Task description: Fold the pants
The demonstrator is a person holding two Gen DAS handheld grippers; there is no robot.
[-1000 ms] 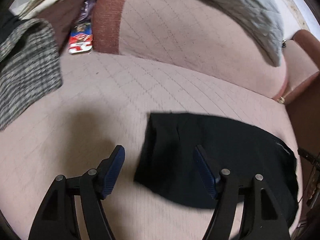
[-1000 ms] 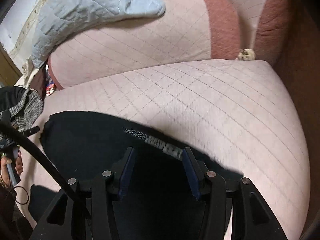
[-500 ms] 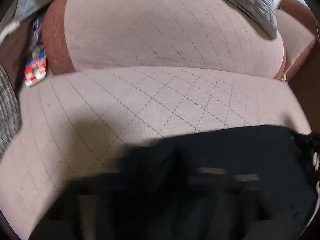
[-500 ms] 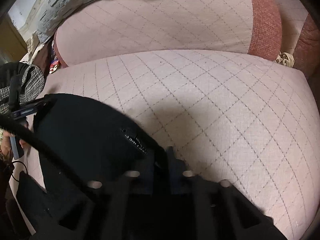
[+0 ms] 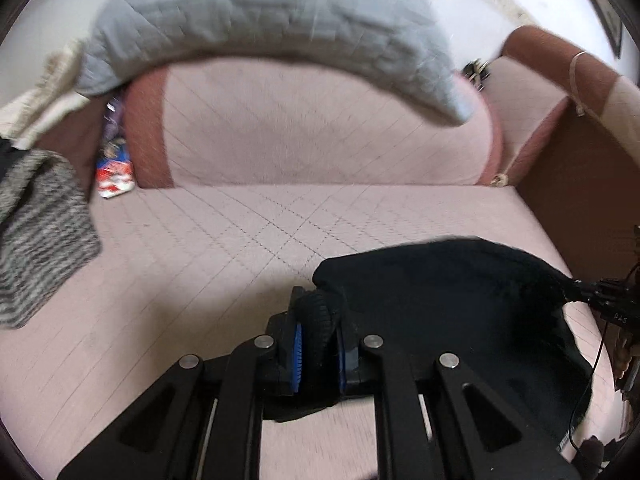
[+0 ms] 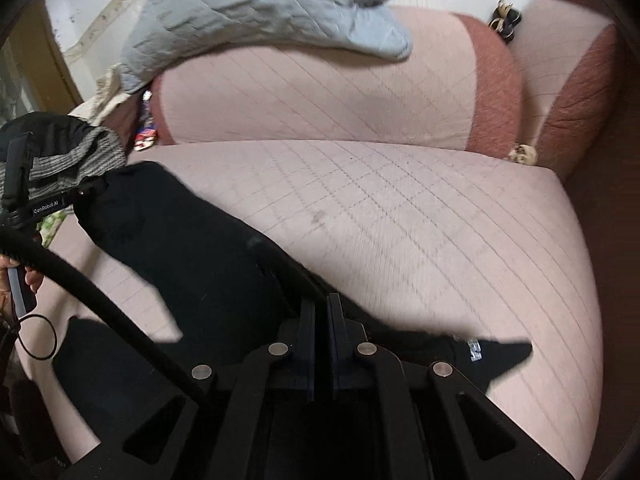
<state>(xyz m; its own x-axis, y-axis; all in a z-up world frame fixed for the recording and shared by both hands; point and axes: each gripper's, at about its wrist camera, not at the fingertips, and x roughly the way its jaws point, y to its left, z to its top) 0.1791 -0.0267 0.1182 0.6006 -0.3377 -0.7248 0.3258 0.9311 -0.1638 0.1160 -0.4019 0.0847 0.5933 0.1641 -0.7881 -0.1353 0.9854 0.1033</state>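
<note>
- Right now my left hand-held gripper [image 5: 318,344] is clamped on a bunched roll of the black fabric pants [image 5: 460,300]; I can see the blue pads [image 5: 298,356] pressing the cloth from both sides.
- My right hand-held gripper [image 6: 321,320] has its fingers drawn together on another edge of the same black pants [image 6: 192,256], with only a thin slit between them where the fabric runs in.
- Between the two grips the pants hang partly lifted, stretched across the front of the pink quilted sofa seat [image 5: 224,248]; the lower part lies on the cushion and trails off its front edge toward me.
- From the right wrist view I see a small white label [image 6: 474,350] on the pants just right of my gripper.
- Behind the seat stands the pink back cushion with reddish-brown sides [image 6: 320,100], and a pale blue quilted blanket [image 5: 260,20] is draped over its top.
- On the left end of the sofa lies a grey and black knitted garment [image 5: 40,232], apart from the pants.
- Beside it, wedged at the cushion's edge, sits a red, white and blue packet [image 5: 115,174]; its print is too blurred for me to read.
</note>
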